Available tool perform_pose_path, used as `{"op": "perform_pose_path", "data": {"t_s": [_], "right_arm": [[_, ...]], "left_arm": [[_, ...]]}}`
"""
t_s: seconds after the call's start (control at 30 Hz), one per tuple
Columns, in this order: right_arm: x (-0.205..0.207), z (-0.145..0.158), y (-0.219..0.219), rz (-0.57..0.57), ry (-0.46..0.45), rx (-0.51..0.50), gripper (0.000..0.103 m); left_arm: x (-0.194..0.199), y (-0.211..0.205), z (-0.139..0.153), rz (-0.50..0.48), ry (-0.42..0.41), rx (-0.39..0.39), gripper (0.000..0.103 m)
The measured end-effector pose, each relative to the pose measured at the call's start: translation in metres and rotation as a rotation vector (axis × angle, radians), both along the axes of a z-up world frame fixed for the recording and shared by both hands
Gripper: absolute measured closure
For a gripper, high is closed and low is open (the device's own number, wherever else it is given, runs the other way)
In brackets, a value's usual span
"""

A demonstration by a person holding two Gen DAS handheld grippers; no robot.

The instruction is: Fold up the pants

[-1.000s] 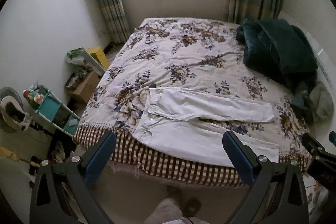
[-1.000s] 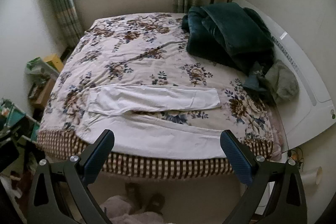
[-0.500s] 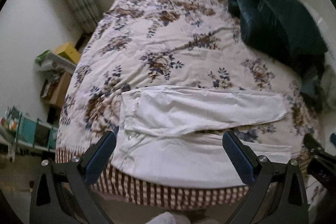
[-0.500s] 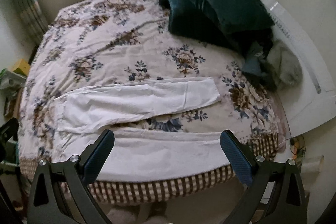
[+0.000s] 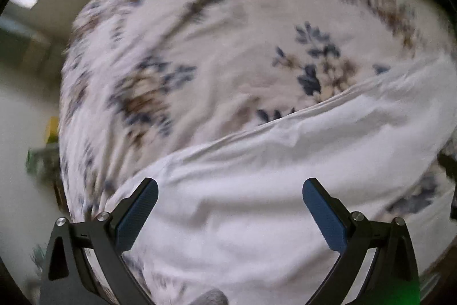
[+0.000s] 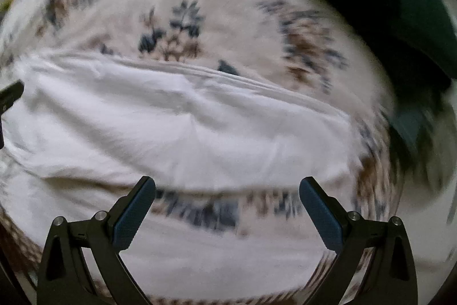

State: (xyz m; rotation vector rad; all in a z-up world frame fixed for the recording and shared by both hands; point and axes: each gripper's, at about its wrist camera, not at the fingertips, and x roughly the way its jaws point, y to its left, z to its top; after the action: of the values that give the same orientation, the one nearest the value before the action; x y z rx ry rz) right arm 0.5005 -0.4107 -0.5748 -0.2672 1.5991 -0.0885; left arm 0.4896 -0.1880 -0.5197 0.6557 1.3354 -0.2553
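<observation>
While both views smear with motion blur, the white pants point(image 5: 285, 176) lie spread on the floral bedspread point(image 5: 228, 33), directly ahead of and beneath the left gripper point(image 5: 230, 202), whose blue-padded fingers stand wide apart and hold nothing. The right gripper point(image 6: 227, 200) is likewise spread and empty, poised over the gap between the two legs, the far leg point(image 6: 185, 119) just beyond its fingertips and the near leg below them. Judging by this, the task is at its opening step, the approach before any fold; the next move likely calls for each gripper to settle on an edge of one leg and pinch it. A dark green blanket point(image 6: 385, 5) sits beyond and right of the right gripper. The waistband, the hems and the fabric's edges are blurred or cut off.
</observation>
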Motion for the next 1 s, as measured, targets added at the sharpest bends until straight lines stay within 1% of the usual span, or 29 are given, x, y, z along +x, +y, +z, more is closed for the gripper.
{"op": "perform_pose_path", "data": {"t_s": [0.03,0.07,0.1,0.17,0.23,0.3,0.33,0.37,0.4,0.43,0.47,0.5,0.53,0.57,0.63,0.7,0.77,0.9,0.93,0.97,1.0], "right_arm": [[0.017,-0.025,-0.004,0.033,0.031,-0.018,0.001],[0.026,-0.042,-0.007,0.059,0.054,-0.034,0.001],[0.043,-0.065,-0.011,0.087,0.077,-0.062,0.001],[0.065,-0.09,-0.017,0.137,0.083,-0.091,0.002],[0.076,-0.107,-0.025,0.192,0.098,-0.117,0.003],[0.086,-0.123,-0.029,0.256,0.127,-0.107,0.004],[0.087,-0.13,-0.029,0.287,0.155,-0.071,0.011],[0.087,-0.135,-0.029,0.311,0.177,-0.033,0.017],[0.087,-0.138,-0.027,0.329,0.196,0.02,0.034],[0.086,-0.139,-0.026,0.332,0.201,0.052,0.051],[0.085,-0.137,-0.024,0.335,0.2,0.073,0.06],[0.083,-0.135,-0.022,0.333,0.191,0.092,0.081],[0.081,-0.132,-0.021,0.324,0.18,0.094,0.089],[0.077,-0.128,-0.022,0.319,0.161,0.086,0.091],[0.069,-0.12,-0.024,0.294,0.126,0.094,0.096],[0.061,-0.109,-0.029,0.262,0.085,0.117,0.098],[0.052,-0.092,-0.032,0.228,0.037,0.14,0.098],[0.019,-0.042,-0.039,0.162,-0.073,0.199,0.098],[0.012,-0.03,-0.036,0.149,-0.093,0.212,0.098],[0.002,-0.017,-0.038,0.135,-0.116,0.228,0.098],[-0.009,-0.005,-0.036,0.122,-0.14,0.246,0.098]], "left_arm": [[0.007,-0.008,-0.019,-0.024,0.032,0.003,0.0],[0.014,-0.016,-0.039,-0.041,0.065,0.015,0.0],[0.022,-0.024,-0.058,-0.056,0.083,0.039,0.0],[0.034,-0.036,-0.088,-0.092,0.118,0.058,0.0],[0.044,-0.045,-0.11,-0.125,0.138,0.073,0.0],[0.05,-0.048,-0.122,-0.145,0.152,0.06,0.001],[0.051,-0.048,-0.125,-0.152,0.152,0.051,0.003],[0.053,-0.047,-0.127,-0.161,0.169,0.025,0.008],[0.054,-0.047,-0.127,-0.158,0.196,-0.013,0.028],[0.055,-0.045,-0.125,-0.141,0.237,-0.066,0.05],[0.054,-0.046,-0.122,-0.132,0.251,-0.09,0.058],[0.052,-0.047,-0.117,-0.138,0.243,-0.102,0.076],[0.05,-0.047,-0.111,-0.147,0.219,-0.099,0.089],[0.048,-0.046,-0.105,-0.147,0.205,-0.107,0.094],[0.044,-0.043,-0.094,-0.127,0.178,-0.124,0.097],[0.039,-0.038,-0.08,-0.096,0.151,-0.153,0.098],[0.034,-0.031,-0.06,-0.06,0.107,-0.187,0.098],[0.01,-0.015,-0.017,0.028,0.039,-0.261,0.098],[0.001,-0.015,-0.01,0.053,0.027,-0.283,0.098],[-0.015,-0.009,0.005,0.087,0.011,-0.314,0.098],[-0.026,-0.01,0.009,0.106,-0.005,-0.331,0.099]]}}
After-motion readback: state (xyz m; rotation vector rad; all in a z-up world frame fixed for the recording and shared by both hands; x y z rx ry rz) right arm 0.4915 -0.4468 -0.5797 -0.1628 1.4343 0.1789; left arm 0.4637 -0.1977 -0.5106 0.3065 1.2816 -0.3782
